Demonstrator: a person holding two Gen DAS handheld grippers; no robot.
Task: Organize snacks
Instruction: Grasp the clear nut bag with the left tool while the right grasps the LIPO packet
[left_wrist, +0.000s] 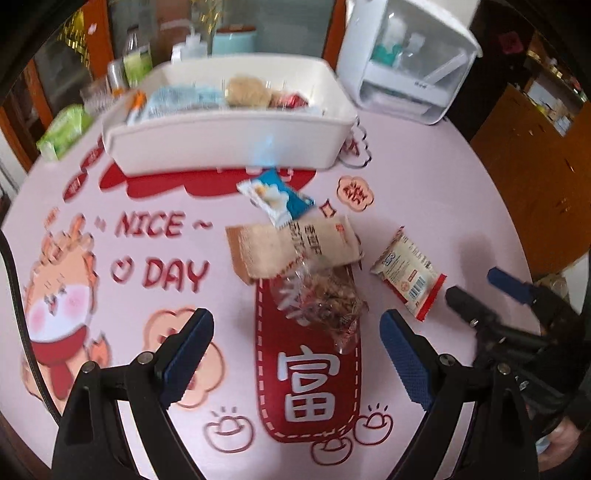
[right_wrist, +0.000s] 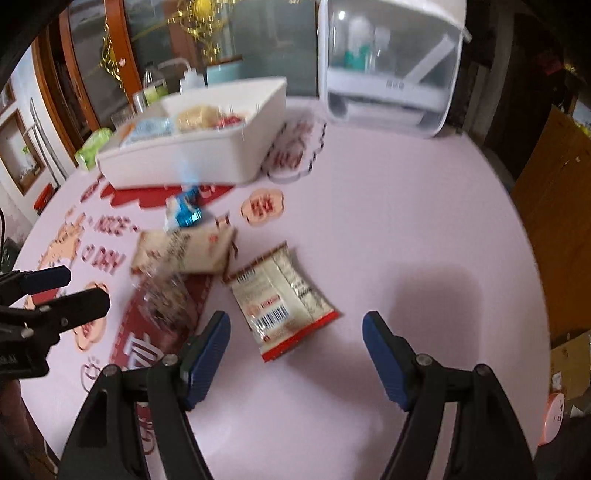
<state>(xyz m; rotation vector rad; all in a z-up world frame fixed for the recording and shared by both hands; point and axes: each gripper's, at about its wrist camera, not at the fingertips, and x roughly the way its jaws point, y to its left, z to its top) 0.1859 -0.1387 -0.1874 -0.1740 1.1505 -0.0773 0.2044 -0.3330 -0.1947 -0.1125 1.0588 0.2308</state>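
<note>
Several snack packets lie on the pink table mat: a blue and white packet (left_wrist: 277, 197) (right_wrist: 183, 212), a beige bread packet (left_wrist: 291, 247) (right_wrist: 184, 249), a clear bag of brown snacks (left_wrist: 321, 301) (right_wrist: 166, 295) and a cream packet with red ends (left_wrist: 408, 275) (right_wrist: 282, 299). A white bin (left_wrist: 229, 140) (right_wrist: 192, 158) behind them holds several snacks. My left gripper (left_wrist: 297, 328) is open above the clear bag, which lies in the gap between its fingers. My right gripper (right_wrist: 297, 326) is open over the cream packet's near end, and it shows at the right edge (left_wrist: 469, 288) of the left wrist view.
A white appliance with a clear lid (left_wrist: 410, 62) (right_wrist: 388, 62) stands at the back right. Bottles, a glass and a green pack (left_wrist: 64, 129) (right_wrist: 92, 147) sit behind and left of the bin. A brown cardboard box (right_wrist: 557, 236) stands beyond the table's right edge.
</note>
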